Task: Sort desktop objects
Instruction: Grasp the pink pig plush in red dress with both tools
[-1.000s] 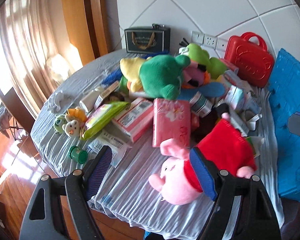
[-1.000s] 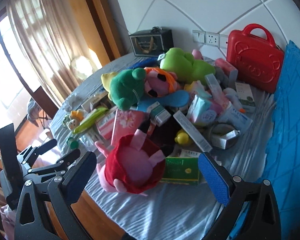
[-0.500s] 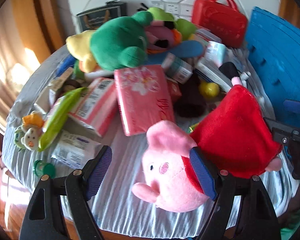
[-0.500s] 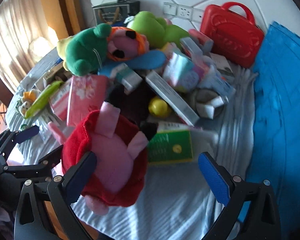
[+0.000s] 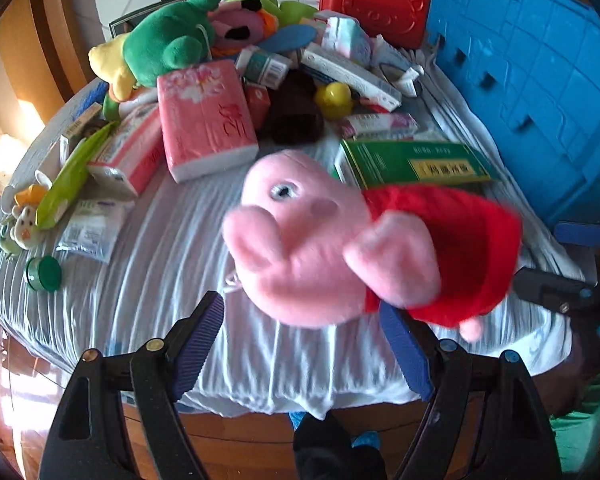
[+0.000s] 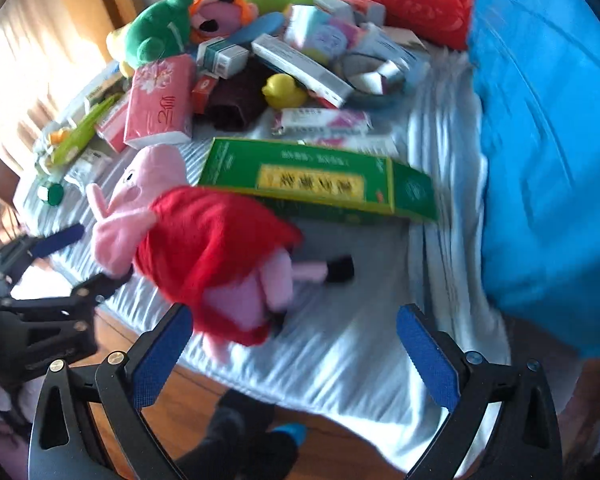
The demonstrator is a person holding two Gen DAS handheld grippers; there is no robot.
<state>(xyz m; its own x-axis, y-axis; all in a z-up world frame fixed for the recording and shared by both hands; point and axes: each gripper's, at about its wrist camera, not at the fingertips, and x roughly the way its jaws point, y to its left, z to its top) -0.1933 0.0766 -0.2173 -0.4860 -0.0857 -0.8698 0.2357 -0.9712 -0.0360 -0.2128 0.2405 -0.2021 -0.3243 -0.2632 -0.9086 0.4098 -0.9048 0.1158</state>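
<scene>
A pink pig plush in a red dress lies near the table's front edge, just beyond my open left gripper; its head sits between the spread fingers, not gripped. In the right wrist view the plush lies left of my open, empty right gripper, touching its left finger. A green box lies behind the plush. Further back is a pile: a pink tissue pack, a green frog plush, a yellow duck.
A blue crate stands at the right, a red toy case at the back. Small toys and a green pouch lie at the left edge. A striped cloth covers the round table.
Both grippers have moved closer and lower over the table's front edge. The pig plush now lies nearer, with its head turned towards the left gripper. The green box is uncovered.
</scene>
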